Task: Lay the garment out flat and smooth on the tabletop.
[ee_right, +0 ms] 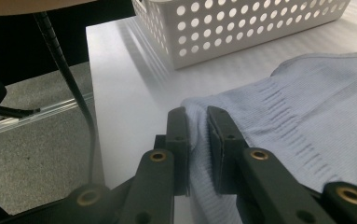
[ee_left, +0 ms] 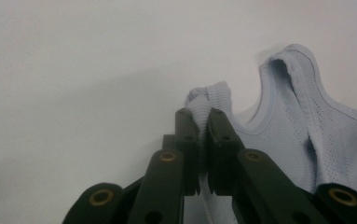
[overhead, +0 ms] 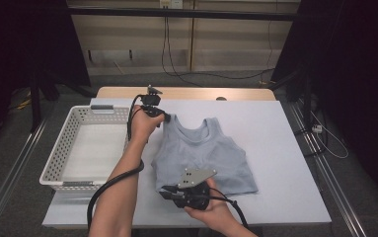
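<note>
Currently your left gripper [ee_left: 203, 116] pinches a shoulder strap and your right gripper [ee_right: 198, 116] the hem corner of the pale blue tank top [overhead: 204, 153], flat on the table [overhead: 275, 148] beside the white basket [overhead: 85, 145]. Both bites look thin. Lift unevenly and the knit could slip free or bunch.

One light-blue tank top [overhead: 204, 155], one white perforated basket [overhead: 58, 165], two tools, one table [overhead: 275, 148]

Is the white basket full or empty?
Empty. The white basket has a bare floor, and the blue tank top lies outside it on the table.
</note>
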`<state>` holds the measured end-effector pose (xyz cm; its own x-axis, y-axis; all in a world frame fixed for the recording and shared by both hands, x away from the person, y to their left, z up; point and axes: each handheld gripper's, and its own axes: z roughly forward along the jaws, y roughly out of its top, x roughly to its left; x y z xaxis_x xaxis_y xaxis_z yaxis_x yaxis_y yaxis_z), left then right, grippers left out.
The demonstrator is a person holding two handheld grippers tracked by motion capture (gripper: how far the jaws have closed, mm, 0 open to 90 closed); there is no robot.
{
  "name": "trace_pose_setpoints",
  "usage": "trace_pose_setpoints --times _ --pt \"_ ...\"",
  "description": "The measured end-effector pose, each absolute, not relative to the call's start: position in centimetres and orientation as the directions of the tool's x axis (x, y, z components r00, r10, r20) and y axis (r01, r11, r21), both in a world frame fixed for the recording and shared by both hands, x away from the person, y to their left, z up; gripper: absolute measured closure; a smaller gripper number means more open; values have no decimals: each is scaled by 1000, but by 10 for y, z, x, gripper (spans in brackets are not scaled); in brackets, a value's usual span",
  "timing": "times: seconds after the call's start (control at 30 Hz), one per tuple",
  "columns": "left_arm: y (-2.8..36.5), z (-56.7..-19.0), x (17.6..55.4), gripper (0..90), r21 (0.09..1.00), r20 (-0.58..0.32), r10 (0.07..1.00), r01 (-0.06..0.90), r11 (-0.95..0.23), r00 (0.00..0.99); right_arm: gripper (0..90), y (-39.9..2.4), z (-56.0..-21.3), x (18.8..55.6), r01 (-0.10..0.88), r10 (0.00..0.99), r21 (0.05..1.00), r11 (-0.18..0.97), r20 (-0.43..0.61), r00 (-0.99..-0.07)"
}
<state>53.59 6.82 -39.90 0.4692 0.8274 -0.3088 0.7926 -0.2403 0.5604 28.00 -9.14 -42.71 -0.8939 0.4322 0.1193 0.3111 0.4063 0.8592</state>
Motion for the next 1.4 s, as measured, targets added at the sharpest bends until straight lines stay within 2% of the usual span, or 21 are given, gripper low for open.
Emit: trace_pose_setpoints --times 1.4 --pt "89 -389 537 848 566 -285 849 793 -226 446 802 -76 -420 283 301 439 873 384 114 -891"
